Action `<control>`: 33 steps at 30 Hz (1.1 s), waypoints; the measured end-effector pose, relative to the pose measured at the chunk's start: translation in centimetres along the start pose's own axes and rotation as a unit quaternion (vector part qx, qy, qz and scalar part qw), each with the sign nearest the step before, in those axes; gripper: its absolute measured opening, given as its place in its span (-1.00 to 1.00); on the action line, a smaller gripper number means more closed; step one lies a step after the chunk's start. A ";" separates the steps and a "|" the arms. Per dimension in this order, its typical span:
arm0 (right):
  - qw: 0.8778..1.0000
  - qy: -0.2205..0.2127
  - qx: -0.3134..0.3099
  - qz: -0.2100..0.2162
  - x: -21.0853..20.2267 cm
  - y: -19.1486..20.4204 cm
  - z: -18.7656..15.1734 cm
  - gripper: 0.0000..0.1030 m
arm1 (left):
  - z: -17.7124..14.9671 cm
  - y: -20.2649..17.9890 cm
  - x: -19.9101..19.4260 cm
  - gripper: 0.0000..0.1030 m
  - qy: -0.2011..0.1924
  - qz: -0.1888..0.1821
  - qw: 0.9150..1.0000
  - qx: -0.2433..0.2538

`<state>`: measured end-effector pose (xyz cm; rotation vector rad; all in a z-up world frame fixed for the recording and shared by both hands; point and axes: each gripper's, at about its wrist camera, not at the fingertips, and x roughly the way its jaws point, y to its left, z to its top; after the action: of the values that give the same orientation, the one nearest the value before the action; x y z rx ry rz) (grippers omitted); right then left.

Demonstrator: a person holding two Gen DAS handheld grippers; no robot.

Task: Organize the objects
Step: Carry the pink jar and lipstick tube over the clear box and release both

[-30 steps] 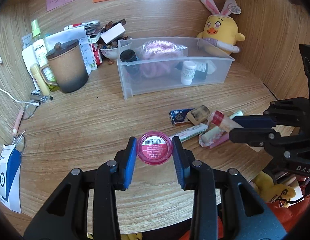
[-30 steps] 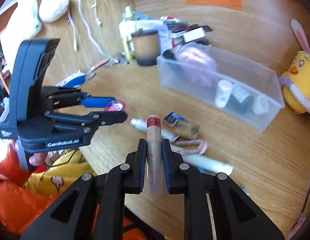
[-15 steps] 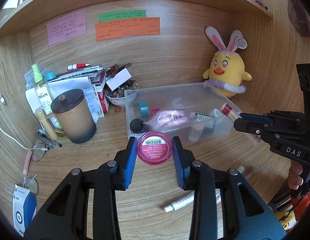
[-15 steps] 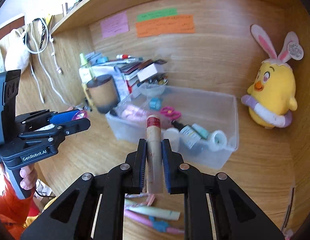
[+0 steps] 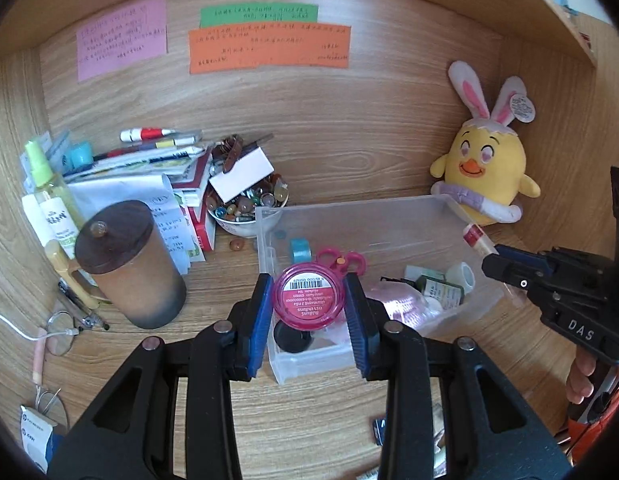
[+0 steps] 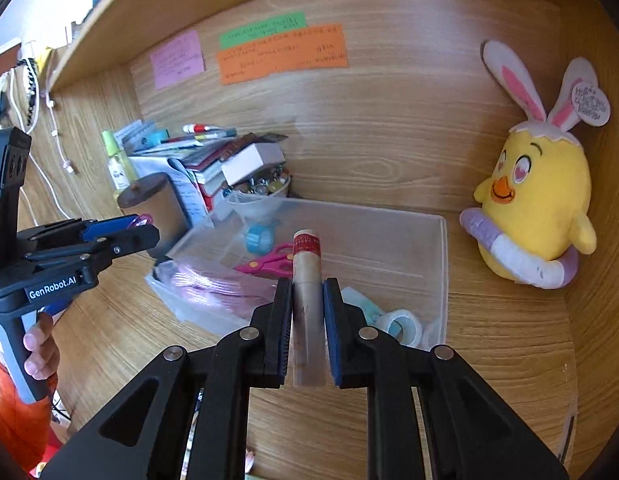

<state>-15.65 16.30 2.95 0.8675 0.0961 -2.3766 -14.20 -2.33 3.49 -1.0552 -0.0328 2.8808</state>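
My left gripper [image 5: 309, 312] is clamped on a round pink tin [image 5: 308, 300], label side facing me, and it hangs over the near end of the clear plastic bin [image 5: 389, 216]. My right gripper [image 6: 307, 320] is squeezed tight on a slim beige tube with a red band [image 6: 306, 272], held upright over the bin's middle.

The left view looks down into the near end of the bin: a black round lid [image 5: 291, 338] sits below the tin, with a pink bundle [image 5: 397, 304] beside it and a dark green bottle [image 5: 437, 286] further right. It also shows my right gripper from the side, the tube's red end poking out ahead of it near the bin's far right corner. The right view shows more of the bin floor: pink scissors [image 6: 269, 264], a blue tape roll [image 6: 257, 238] and a white tape roll [image 6: 401, 326]. There my left gripper appears at the left edge with my fingers on its handle; the tin shows only as a sliver of pink, I think.

The bin rests on a wooden desk [image 5: 213, 412] set in a wood-panelled alcove. A brown lidded mug [image 5: 129, 268], a heap of papers and pens [image 5: 149, 160] and a bowl of beads [image 5: 249, 208] stand to its left, and a yellow bunny-eared plush [image 6: 537, 196] sits in the right corner. Pink, green and orange notes [image 5: 269, 46] are stuck on the back wall.
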 end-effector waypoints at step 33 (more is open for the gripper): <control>1.000 0.018 -0.020 -0.008 -0.6 0.5 -1.4 -0.07 | -0.5 -0.8 -2.1 0.52 -0.012 -0.013 1.000 0.015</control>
<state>-14.20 16.55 2.29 0.8935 0.1644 -2.3656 -12.24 -1.67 4.49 -1.0073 -0.0043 2.8617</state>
